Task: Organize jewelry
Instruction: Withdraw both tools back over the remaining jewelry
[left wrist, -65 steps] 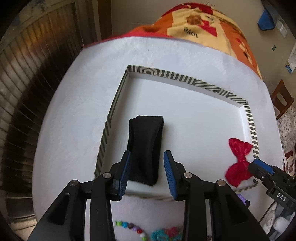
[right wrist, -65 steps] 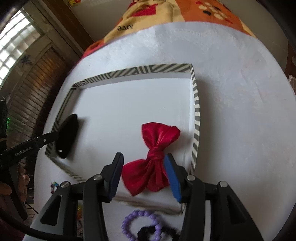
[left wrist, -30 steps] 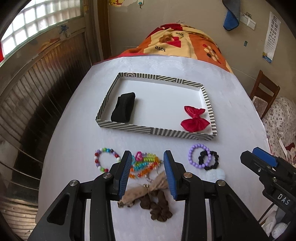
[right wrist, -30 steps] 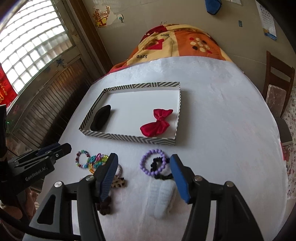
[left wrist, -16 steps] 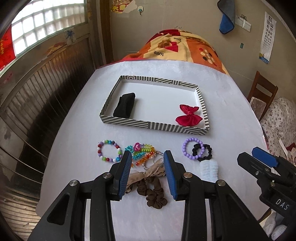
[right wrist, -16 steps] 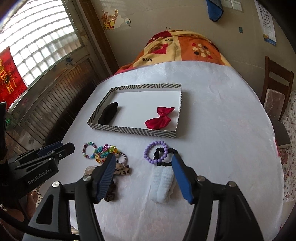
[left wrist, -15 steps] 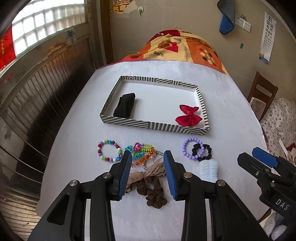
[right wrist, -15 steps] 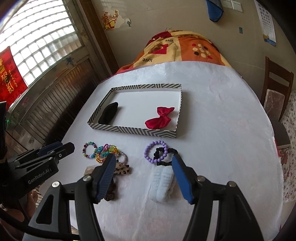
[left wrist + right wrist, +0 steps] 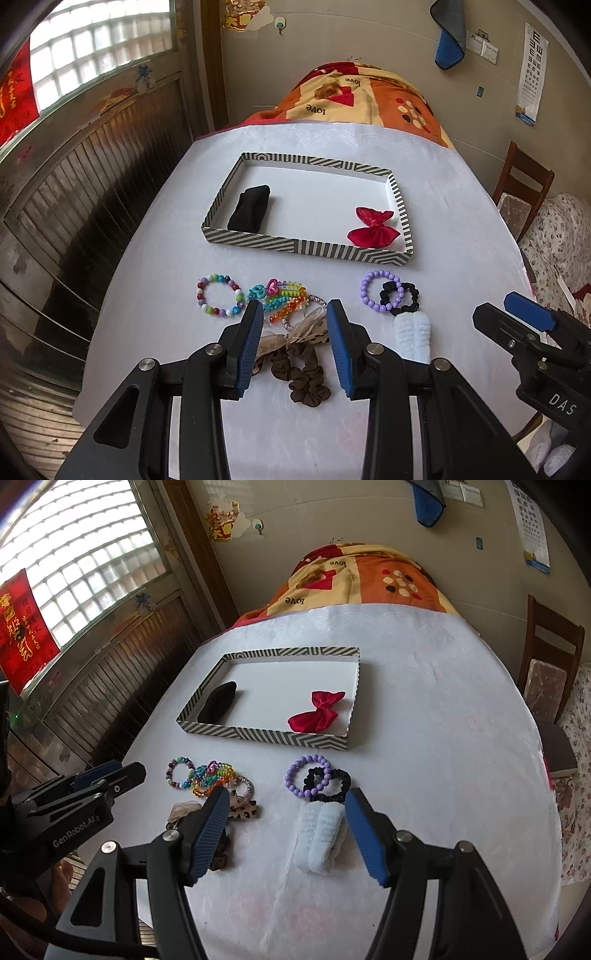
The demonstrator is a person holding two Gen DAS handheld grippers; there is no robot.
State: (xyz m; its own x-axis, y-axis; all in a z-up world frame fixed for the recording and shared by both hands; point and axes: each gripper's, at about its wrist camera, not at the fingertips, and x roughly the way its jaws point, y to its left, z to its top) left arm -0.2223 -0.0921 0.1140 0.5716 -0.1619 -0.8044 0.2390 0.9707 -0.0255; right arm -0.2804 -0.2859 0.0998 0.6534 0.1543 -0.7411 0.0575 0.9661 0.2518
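Observation:
A striped tray (image 9: 310, 251) (image 9: 266, 736) on the white table holds a black band (image 9: 249, 208) (image 9: 218, 701) at its left and a red bow (image 9: 373, 230) (image 9: 317, 710) at its right. In front of the tray lie a multicolour bead bracelet (image 9: 219, 299), a tangle of bright bracelets (image 9: 284, 297), brown scrunchies (image 9: 303, 373), a purple bead bracelet (image 9: 308, 775), a black scrunchie (image 9: 334, 784) and a pale blue scrunchie (image 9: 321, 834). My left gripper (image 9: 294, 328) hovers open above the brown scrunchies. My right gripper (image 9: 285, 812) hangs over the pale blue scrunchie, its jaws opening with nothing gripped.
A patterned orange blanket (image 9: 354, 99) covers the far end of the table. A wooden chair (image 9: 550, 664) stands at the right, and slatted panels under a glass-block window (image 9: 74, 565) line the left. The table's near edge runs just below both grippers.
Both grippers have pulled back from the tray toward the near edge and risen, so the loose items in front of it now show. The right jaws stand wider.

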